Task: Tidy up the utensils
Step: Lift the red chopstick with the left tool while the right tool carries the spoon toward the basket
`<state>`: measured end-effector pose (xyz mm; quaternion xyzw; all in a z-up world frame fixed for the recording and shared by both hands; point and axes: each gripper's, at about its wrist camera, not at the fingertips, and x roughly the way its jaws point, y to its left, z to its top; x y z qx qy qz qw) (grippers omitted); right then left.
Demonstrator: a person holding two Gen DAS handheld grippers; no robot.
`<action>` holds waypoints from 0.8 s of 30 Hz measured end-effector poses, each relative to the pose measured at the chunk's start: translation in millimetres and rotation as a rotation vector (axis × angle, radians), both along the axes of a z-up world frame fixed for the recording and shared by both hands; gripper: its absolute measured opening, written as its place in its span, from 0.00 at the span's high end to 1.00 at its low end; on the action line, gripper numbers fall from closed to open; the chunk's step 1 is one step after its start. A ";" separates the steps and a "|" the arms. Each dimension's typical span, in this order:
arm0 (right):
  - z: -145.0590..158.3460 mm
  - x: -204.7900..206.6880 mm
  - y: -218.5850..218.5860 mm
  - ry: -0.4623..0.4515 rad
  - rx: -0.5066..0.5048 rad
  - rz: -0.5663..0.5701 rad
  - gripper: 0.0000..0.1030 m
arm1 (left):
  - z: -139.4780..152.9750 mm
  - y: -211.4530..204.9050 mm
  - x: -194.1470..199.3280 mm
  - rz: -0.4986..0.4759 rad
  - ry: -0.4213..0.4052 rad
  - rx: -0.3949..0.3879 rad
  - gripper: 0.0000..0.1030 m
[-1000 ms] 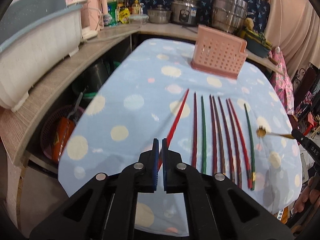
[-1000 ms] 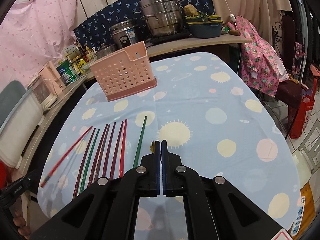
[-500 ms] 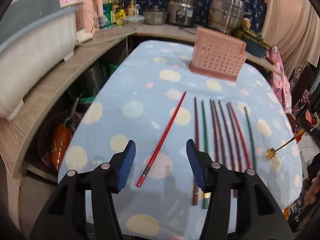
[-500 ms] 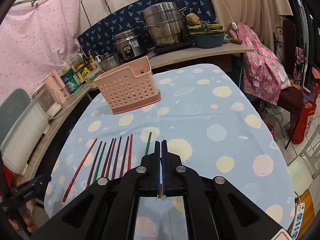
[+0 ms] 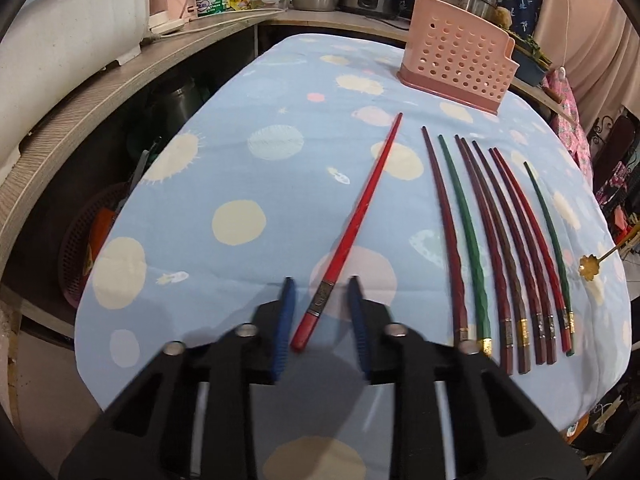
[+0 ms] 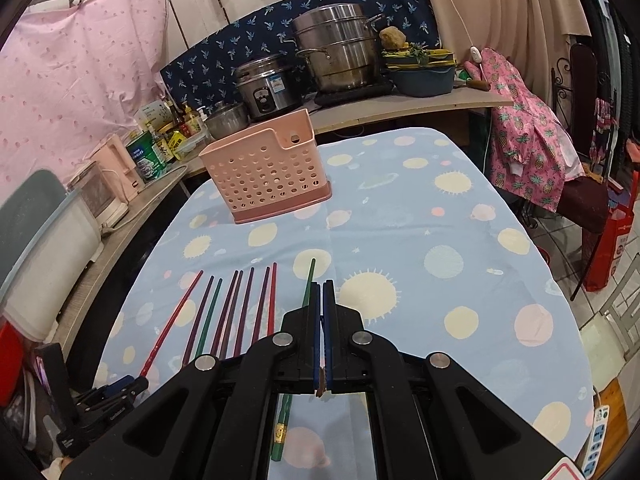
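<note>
A bright red chopstick (image 5: 356,220) lies slanted on the blue dotted tablecloth (image 5: 240,160), apart from a row of several dark red and green chopsticks (image 5: 508,240). My left gripper (image 5: 320,286) is low over the cloth, its jaws closing around the red chopstick's thick near end, with gaps still showing at both pads. The right gripper (image 6: 322,284) is shut on a small gold spoon (image 6: 321,391); its flower-shaped bowl (image 5: 589,269) hovers at the row's right. A pink perforated utensil holder (image 6: 264,172) stands at the table's far side.
A curved wooden counter behind the table carries a rice cooker (image 6: 266,90), a steel steamer pot (image 6: 340,48) and bottles. A white tub (image 5: 68,24) sits on the left counter, a red basket (image 5: 80,256) below it. A chair with pink clothing (image 6: 532,152) stands right.
My left gripper went from shut to wide open, dropped to the cloth and now narrows around the red chopstick's near end. The right gripper rose slightly with the spoon.
</note>
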<state>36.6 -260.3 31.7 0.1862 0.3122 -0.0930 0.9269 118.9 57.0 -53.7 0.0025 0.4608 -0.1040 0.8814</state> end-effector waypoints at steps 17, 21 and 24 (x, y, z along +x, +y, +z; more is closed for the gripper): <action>30.1 15.7 -11.2 -0.057 -0.040 0.023 0.98 | 111.7 11.2 2.9 0.016 -0.129 -0.133 0.93; 49.4 31.6 -20.6 -0.089 -0.058 0.037 0.98 | 159.2 4.0 27.2 0.002 -0.211 -0.135 0.93; 61.7 47.4 -27.4 -0.105 -0.059 0.048 0.98 | 188.5 -3.5 49.4 0.000 -0.262 -0.138 0.93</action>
